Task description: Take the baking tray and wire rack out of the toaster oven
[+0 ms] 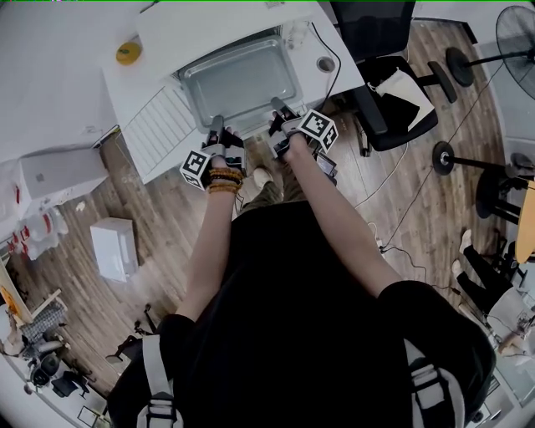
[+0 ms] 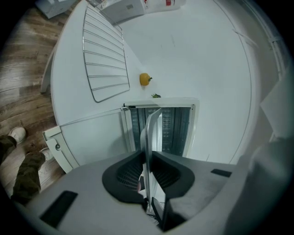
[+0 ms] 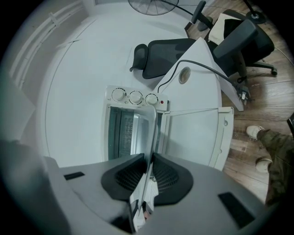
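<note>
A baking tray (image 1: 242, 79) hangs level in front of the toaster oven (image 1: 209, 25), over its dropped door (image 3: 193, 133). Its far edge lies at the oven mouth, and whether it has fully cleared the cavity cannot be told. The left gripper (image 1: 216, 129) and the right gripper (image 1: 280, 109) each pinch the tray's near rim. The fingers are closed to a narrow gap with the thin metal lip clamped edge-on between the black pads (image 2: 126, 172). One grip sits towards each near corner, which looks chosen to keep the shallow pan flat and stop it twisting as it travels.

The wire rack (image 1: 159, 129) lies flat on the white worktop (image 1: 58, 75) just left of the oven, touching nothing else. It appears to be out of the way, so the rack half of the job seems done and the tray is the step in hand. The door is fully open, giving the pan a clear path towards the person.

By count there is one tray, one rack and one oven with three knobs (image 3: 135, 97) in a row above the door hinge side. Two grippers are both on the tray, and one small yellow object (image 2: 145, 79) sits on the worktop beyond the rack. One black office chair (image 1: 384, 84) stands on the wooden floor (image 1: 167, 226) to the right.
</note>
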### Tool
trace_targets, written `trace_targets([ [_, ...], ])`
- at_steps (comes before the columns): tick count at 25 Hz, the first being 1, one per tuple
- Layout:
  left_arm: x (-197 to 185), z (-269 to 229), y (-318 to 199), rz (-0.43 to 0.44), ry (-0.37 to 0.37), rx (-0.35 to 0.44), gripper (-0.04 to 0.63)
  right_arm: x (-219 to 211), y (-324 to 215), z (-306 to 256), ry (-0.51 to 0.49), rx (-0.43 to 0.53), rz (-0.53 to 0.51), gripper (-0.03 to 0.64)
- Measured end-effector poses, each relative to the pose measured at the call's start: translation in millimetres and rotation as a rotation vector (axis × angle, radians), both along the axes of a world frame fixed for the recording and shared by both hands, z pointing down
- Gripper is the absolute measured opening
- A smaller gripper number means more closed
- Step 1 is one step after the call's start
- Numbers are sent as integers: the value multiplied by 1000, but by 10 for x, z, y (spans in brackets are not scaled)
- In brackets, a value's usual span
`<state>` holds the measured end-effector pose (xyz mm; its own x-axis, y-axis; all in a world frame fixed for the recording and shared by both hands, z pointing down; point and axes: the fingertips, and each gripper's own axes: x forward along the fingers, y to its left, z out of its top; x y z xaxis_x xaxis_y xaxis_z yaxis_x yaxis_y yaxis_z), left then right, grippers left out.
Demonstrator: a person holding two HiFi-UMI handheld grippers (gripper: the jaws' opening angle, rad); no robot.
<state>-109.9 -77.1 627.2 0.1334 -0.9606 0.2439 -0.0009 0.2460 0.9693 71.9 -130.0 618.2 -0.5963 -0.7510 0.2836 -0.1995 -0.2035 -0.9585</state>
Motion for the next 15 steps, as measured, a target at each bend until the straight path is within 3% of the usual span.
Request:
trace_targets([
  [15, 110, -13, 374, -4, 26, 16, 67, 121, 403, 10, 11, 10, 18, 67],
])
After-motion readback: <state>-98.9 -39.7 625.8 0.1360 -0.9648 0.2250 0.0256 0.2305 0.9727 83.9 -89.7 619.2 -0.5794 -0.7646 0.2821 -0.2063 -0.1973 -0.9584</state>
